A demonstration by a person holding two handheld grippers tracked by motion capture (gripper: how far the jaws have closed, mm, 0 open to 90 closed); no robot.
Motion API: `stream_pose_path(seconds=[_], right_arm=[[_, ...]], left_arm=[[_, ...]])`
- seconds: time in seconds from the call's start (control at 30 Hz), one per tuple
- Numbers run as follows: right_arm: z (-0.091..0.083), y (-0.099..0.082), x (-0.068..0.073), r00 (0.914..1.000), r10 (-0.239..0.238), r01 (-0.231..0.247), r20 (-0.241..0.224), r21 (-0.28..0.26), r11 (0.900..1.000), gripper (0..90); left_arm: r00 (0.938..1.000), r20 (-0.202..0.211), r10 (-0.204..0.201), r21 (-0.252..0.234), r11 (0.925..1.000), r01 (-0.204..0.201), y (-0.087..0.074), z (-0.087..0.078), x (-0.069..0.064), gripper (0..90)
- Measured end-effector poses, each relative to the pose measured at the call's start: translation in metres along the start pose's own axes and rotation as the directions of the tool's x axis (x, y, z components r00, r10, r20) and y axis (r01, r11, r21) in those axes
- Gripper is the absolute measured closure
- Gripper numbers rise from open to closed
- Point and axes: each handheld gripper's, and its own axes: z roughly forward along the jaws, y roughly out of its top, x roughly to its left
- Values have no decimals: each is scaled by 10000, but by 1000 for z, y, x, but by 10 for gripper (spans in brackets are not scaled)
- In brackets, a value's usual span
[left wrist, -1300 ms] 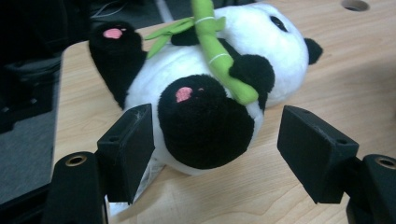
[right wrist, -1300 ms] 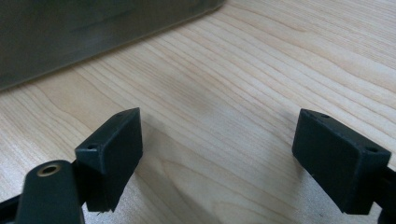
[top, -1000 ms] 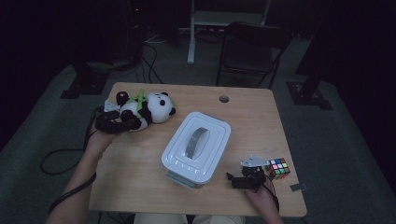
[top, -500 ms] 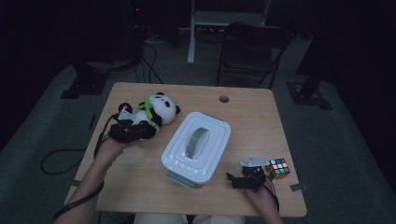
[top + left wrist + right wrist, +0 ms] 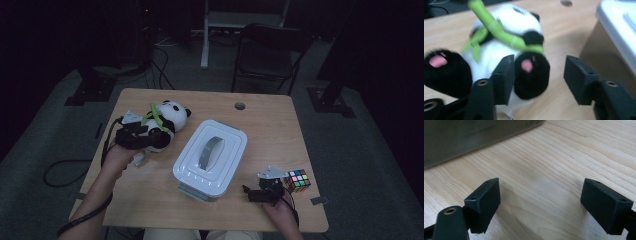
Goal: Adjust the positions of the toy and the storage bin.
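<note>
Left gripper (image 5: 131, 137), frame left: jaws just opening, panda (image 5: 506, 47) foot between, unclamped. Right gripper (image 5: 261, 192) rests, jaws apart. Lidded box (image 5: 211, 159) mid-bench.

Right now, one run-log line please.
left gripper: jaws just opening, panda's foot between | right gripper: open, nothing held | box: lidded

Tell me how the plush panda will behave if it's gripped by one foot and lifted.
The plush panda looks soft, so the foot would likely squash and the body flop. It is probably light for its size. Its fuzzy fabric should resist slipping, though the green bamboo stalk may dangle.
</note>
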Motion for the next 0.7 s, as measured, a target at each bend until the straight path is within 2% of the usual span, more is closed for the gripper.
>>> stream_pose_path(seconds=[0.07,0.13,0.2,0.23,0.27,0.3,0.4,0.47,0.53,0.6,0.67,0.7], right_arm=[[0,0,0,10000,5,-5,0,3,10000,157],[0,0,0,10000,3,-3,-1,3,10000,157],[0,0,0,10000,4,-4,-1,3,10000,157],[0,0,0,10000,5,-5,-1,2,10000,157],[0,0,0,10000,5,-5,-1,2,10000,157],[0,0,0,10000,1,-1,-1,2,10000,157],[0,0,0,10000,-1,1,0,3,10000,157],[0,0,0,10000,1,-1,-2,2,10000,157],[0,0,0,10000,-4,4,-3,-2,10000,157],[0,0,0,10000,1,-1,-9,-2,10000,157],[0,0,0,10000,4,-4,-7,0,10000,157],[0,0,0,10000,4,-4,-9,-2,10000,157]], left_arm=[[9995,-222,-238,-207,9995,234,8,2,6,393],[9982,-552,-244,-342,9992,225,14,7,11,379],[9975,-680,-188,-364,9992,163,19,15,16,377],[9953,-952,-161,-311,9994,131,21,19,18,377],[9953,-952,-161,-311,9994,131,21,19,18,377],[9919,-1268,-86,-166,9998,66,25,28,22,377],[9895,-1424,-243,97,9996,259,29,42,31,349],[9912,-1266,-399,187,9989,426,30,50,36,313],[9882,-1465,-448,376,9980,508,30,59,39,299],[9902,-1196,-719,518,9956,786,27,67,41,299],[9914,-1131,-657,591,9956,727,26,70,41,303],[9943,-812,-690,582,9956,739,24,74,40,303]])
